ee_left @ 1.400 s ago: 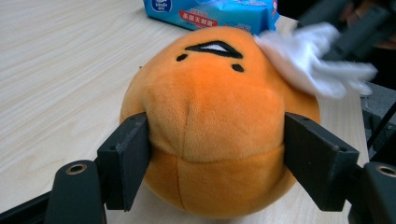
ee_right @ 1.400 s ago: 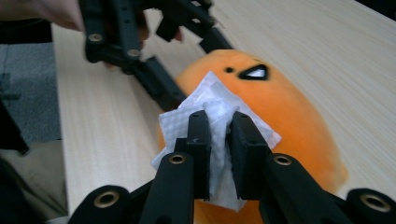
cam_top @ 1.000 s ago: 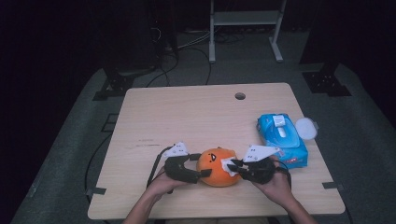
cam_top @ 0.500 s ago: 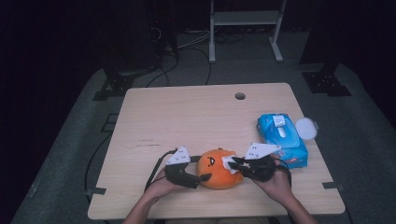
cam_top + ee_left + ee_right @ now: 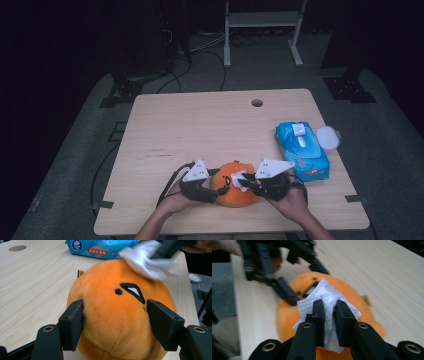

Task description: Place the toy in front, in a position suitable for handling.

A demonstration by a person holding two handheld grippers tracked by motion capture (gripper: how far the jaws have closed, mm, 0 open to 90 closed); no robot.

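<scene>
My left gripper (image 5: 115, 322) has just been closing on the orange plush toy (image 5: 117, 315) at the table's (image 5: 200, 125) near edge, while my right gripper (image 5: 329, 307), pinching a white wipe (image 5: 324, 300), is mid-wipe on top.

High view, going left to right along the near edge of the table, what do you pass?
Left tool → orange plush → white wipe → right tool → blue wipes pack → its open lid.
</scene>
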